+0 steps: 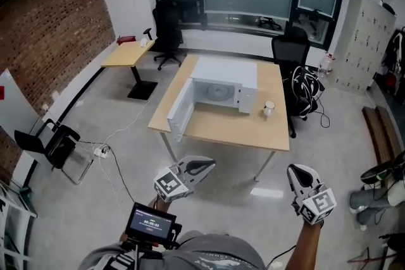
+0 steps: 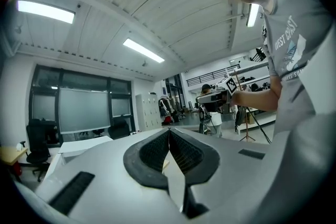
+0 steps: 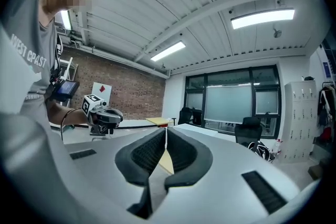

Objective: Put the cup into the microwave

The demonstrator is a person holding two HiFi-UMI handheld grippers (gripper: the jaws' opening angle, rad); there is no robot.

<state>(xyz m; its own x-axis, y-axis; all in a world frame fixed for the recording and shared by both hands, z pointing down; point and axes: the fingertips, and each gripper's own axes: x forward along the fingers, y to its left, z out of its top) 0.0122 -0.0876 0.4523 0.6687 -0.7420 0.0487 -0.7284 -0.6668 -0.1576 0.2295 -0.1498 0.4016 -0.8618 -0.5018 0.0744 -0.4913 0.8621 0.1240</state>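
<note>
The white microwave [image 1: 223,84] stands on a wooden table [image 1: 221,129] well ahead of me, its door [image 1: 180,112] swung open to the left and its cavity showing. A small white cup [image 1: 269,109] stands upright on the table just right of the microwave. Both grippers hang over the floor, short of the table's near edge. My left gripper [image 1: 209,165] is shut with nothing in it; its jaws meet in the left gripper view [image 2: 169,131]. My right gripper [image 1: 296,170] is likewise shut and empty, with its pads touching in the right gripper view [image 3: 166,131].
A black office chair [image 1: 290,47] with a bag [image 1: 307,86] on it stands at the table's right side. A second small table [image 1: 130,52] and another chair [image 1: 167,27] are at the back left. A folding chair [image 1: 60,145] and a cable [image 1: 117,136] lie left on the floor.
</note>
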